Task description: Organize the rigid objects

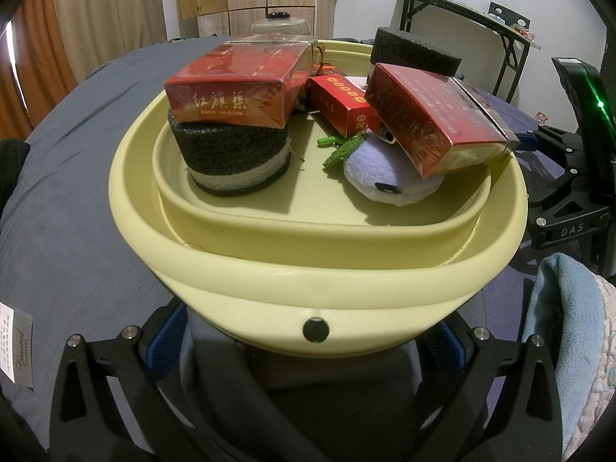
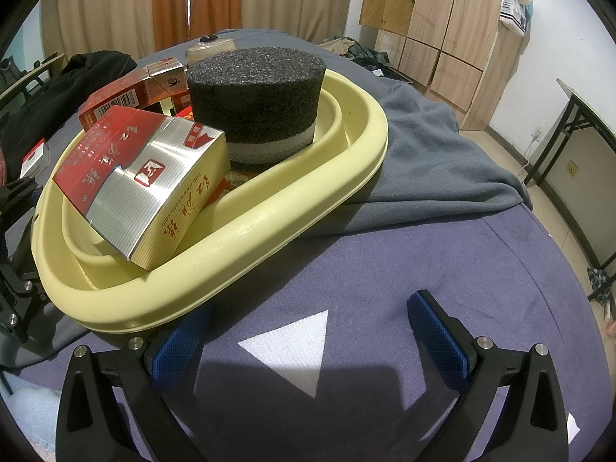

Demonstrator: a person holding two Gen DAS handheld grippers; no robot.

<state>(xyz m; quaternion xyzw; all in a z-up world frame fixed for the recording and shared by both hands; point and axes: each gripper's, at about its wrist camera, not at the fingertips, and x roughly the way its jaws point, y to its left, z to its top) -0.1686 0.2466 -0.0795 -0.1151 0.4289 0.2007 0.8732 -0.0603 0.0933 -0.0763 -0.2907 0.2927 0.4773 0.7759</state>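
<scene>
A: Left side?

B: I see the left gripper (image 1: 308, 340) low centre of the left wrist view, level, both fingers spread around the near wall of the yellow basin (image 1: 385, 269). Blue pads mostly hidden behind it, so I can't tell if they're clamping or just alongside.

A: Contents?

B: 2 red cartons. 1 carton (image 1: 235, 88) lies flat on a black foam cylinder (image 1: 235, 161), centre-left. The other, a tilted carton (image 1: 439, 119), leans on a purple plush toy (image 1: 385, 177), centre-right. A small red box (image 1: 340, 104) sits between them, and a second foam cylinder (image 1: 412, 52) stands at the far rim.

A: Right?

B: Right gripper (image 2: 308, 350) at bottom centre of its view, released, fingers wide apart, nothing between them, over the purple cloth (image 2: 385, 269) with its white triangle (image 2: 292, 350). Basin is upper left, just beside the left pad (image 2: 173, 354).
</scene>
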